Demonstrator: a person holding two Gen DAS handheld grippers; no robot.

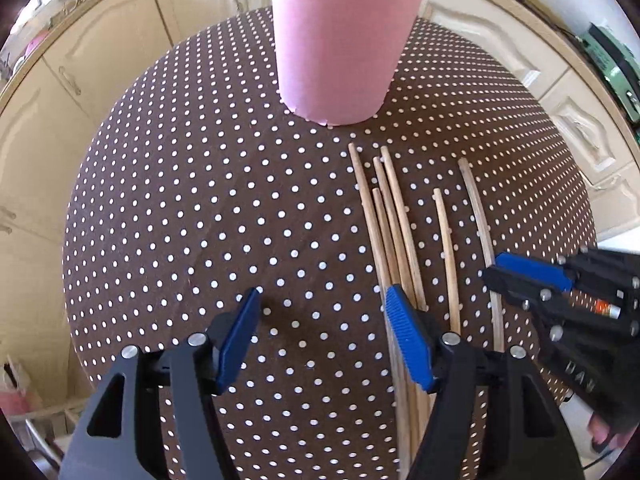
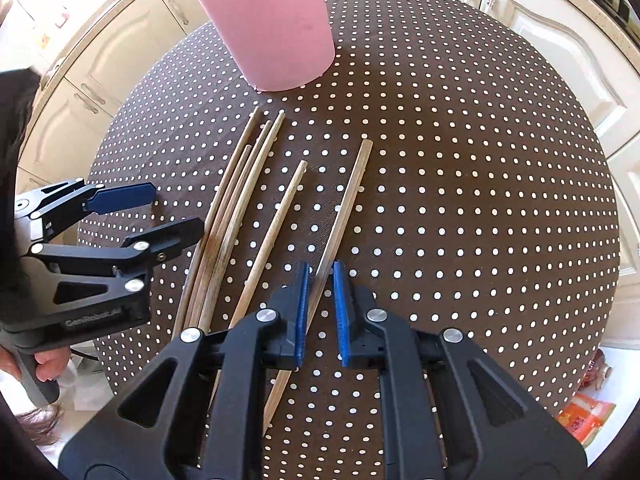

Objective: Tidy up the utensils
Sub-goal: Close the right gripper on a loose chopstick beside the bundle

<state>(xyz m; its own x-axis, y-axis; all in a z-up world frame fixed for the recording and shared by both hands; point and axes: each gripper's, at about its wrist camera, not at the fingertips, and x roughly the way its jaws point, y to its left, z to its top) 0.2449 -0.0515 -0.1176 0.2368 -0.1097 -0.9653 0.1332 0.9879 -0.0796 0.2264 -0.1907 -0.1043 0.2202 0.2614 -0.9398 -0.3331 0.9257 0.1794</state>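
Dotted tablecloth [image 2: 460,160] holds six chopsticks [image 2: 276,220], one pink cup [image 2: 268,28]; both claws spread.

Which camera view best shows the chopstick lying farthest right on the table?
The right wrist view: the rightmost chopstick runs unobstructed from its far tip down between the right gripper pads. In the left wrist view the same chopstick shows too, but the right gripper crosses its near part.

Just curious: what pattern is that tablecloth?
The tablecloth is dark brown with small white polka dots, clearest from the right wrist.
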